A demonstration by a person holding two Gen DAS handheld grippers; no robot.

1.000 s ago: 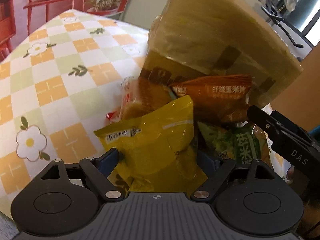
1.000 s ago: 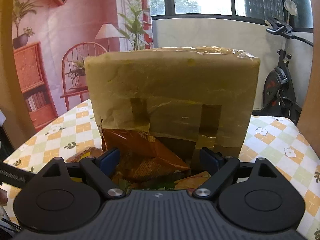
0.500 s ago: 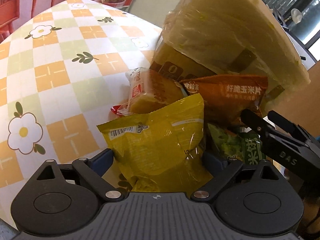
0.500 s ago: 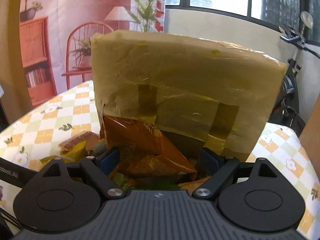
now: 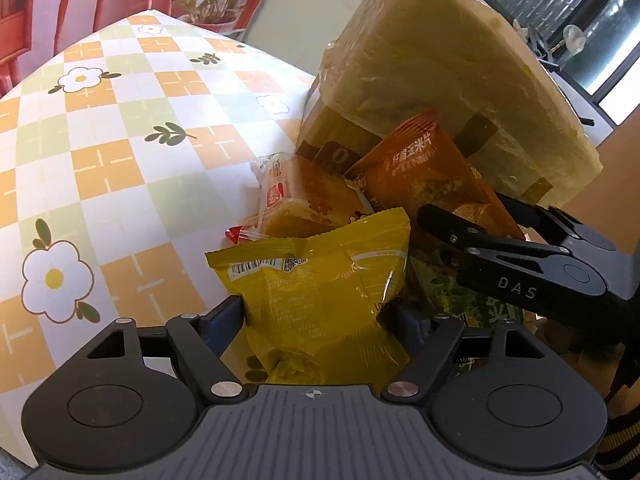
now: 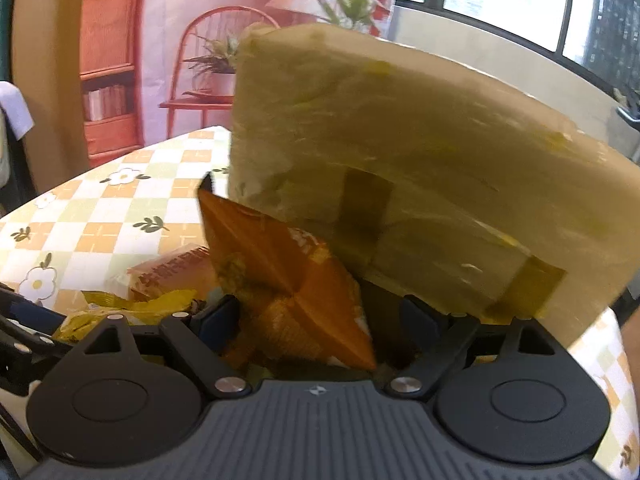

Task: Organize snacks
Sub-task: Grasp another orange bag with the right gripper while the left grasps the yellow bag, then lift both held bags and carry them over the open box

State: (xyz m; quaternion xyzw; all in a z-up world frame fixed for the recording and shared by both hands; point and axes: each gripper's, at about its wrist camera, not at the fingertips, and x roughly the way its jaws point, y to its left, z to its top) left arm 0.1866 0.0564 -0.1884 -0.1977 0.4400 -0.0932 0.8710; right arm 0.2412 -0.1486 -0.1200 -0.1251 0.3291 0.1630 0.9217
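Left tool (image 5: 316, 316) closed on yellow snack packet (image 5: 320, 280), raised off the checked tabletop (image 5: 120, 160). Right tool (image 6: 316, 316) clamped on orange snack packet (image 6: 288, 280), close against the taped cardboard box (image 6: 420, 160). Wrapped bun (image 5: 296, 200) lying beside the box. Best handled by gripping the sealed edges firmly, lifting clear of the box wall, then lowering each packet inside without crushing.
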